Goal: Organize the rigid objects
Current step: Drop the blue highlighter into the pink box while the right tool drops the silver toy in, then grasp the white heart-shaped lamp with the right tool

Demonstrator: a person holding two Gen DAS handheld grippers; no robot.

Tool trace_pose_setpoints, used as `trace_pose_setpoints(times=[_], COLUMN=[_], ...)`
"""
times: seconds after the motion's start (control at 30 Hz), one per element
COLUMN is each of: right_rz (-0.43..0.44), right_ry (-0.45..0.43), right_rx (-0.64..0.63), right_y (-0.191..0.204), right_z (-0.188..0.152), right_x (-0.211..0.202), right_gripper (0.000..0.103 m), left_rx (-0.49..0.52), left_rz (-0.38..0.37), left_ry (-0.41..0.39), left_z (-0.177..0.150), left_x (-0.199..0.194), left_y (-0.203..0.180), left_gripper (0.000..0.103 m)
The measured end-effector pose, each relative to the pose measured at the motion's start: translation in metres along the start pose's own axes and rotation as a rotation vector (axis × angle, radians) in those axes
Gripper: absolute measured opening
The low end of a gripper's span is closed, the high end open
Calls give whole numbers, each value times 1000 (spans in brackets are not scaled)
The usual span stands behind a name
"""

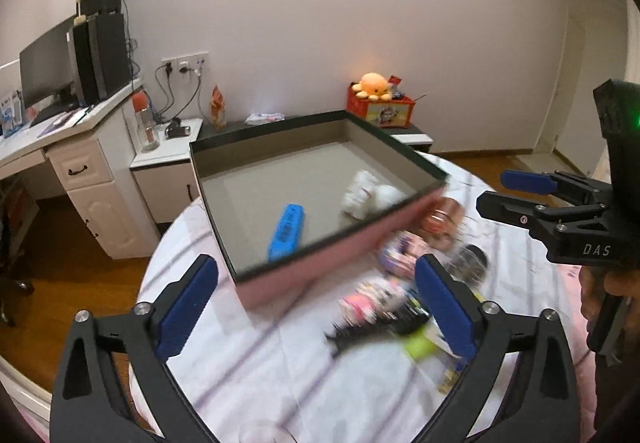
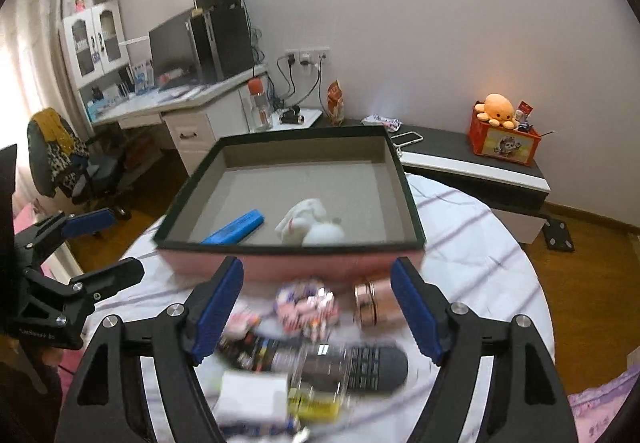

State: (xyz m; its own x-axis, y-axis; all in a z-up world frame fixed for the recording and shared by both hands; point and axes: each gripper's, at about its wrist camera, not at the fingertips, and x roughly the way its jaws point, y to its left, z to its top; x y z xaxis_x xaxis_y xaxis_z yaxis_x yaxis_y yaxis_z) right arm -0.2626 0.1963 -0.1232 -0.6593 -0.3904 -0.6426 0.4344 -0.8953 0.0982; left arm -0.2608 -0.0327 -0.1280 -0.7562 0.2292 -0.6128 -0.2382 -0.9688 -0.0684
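Observation:
A pink box with a dark rim (image 1: 340, 239) (image 2: 288, 267) stands on the round table; a blue bar-shaped object (image 1: 286, 231) (image 2: 234, 229) and a white bundle (image 1: 370, 195) (image 2: 310, 227) lie inside. In front of it lie a copper tin (image 1: 442, 223) (image 2: 376, 307), pink patterned packets (image 2: 306, 305), a black remote (image 2: 360, 365) and a black comb-like thing (image 1: 360, 333), all blurred. My left gripper (image 1: 316, 307) hangs open above the table near the box's front corner. My right gripper (image 2: 316, 309) is open over the loose items, with nothing pressed between its pads.
The table wears a white cloth with purple stripes (image 2: 480, 243). A white desk with a monitor (image 1: 44, 75) stands at the left. A low dark bench (image 2: 480, 167) at the wall carries an orange box with a plush octopus (image 2: 498, 109). An office chair (image 2: 64, 159) stands at the left.

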Motion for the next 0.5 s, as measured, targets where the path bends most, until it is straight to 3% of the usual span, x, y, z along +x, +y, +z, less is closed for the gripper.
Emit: trace_pose_setpoints(times=[0.27,0.5], right_rz=[-33,-63], right_ry=[-32,26], right_rx=[64,131], right_y=[1,8], right_z=[-60,-114], right_x=[-63,-61], right_gripper=[80,80], left_rx=[-1,29], left_rz=[-26,-61], left_ry=[13,87], left_z=[-49,-83], left_x=[-40,-41], left_y=[-26,-46], left_gripper=[103,103])
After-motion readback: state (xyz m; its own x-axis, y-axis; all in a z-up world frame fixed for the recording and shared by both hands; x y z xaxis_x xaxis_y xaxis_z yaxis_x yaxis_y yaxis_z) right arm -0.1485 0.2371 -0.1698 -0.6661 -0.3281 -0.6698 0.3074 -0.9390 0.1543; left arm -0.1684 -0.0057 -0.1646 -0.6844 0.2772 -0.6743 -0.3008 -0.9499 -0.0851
